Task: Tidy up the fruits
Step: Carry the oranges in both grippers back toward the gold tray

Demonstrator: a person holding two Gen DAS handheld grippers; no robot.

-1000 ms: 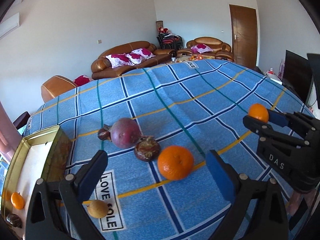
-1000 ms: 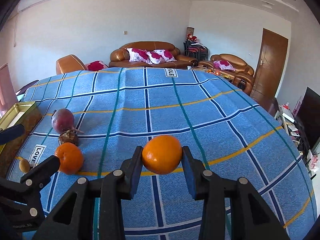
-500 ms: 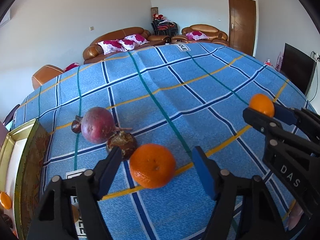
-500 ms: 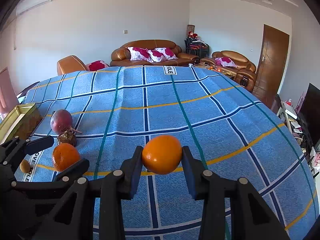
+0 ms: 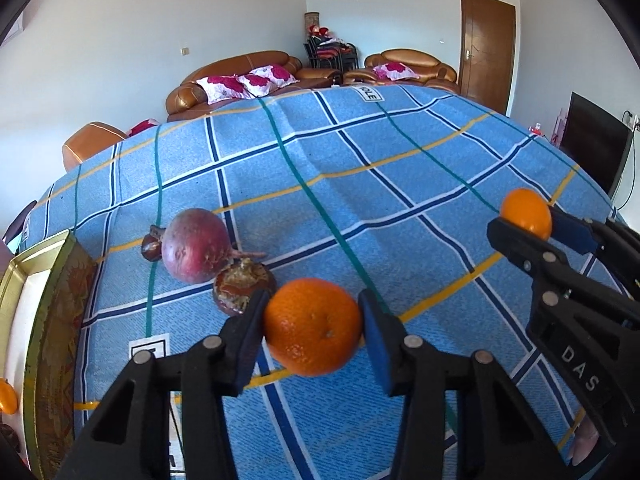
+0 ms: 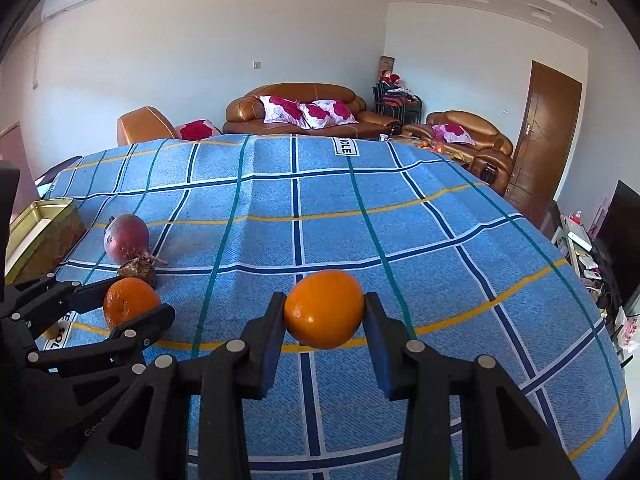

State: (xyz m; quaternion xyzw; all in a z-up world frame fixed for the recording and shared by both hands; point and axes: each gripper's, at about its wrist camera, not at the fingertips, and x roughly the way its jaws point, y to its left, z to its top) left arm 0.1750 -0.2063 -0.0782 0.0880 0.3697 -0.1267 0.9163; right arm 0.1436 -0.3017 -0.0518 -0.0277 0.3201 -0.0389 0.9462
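Once wide, jaws now on orange [image 5: 313, 326]

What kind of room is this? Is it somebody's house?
Most likely a home's living room. Brown leather sofas with pink flowered cushions line the far wall, a wooden door stands at the right, and fruit lies on a blue checked tablecloth.

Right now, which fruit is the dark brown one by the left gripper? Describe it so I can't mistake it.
On the blue plaid cloth, find the gold tin at the left edge. The big round purple-red fruit lies near it. The dark brown fruit sits between that and the orange in the left gripper: smaller, with a rough dried crown.
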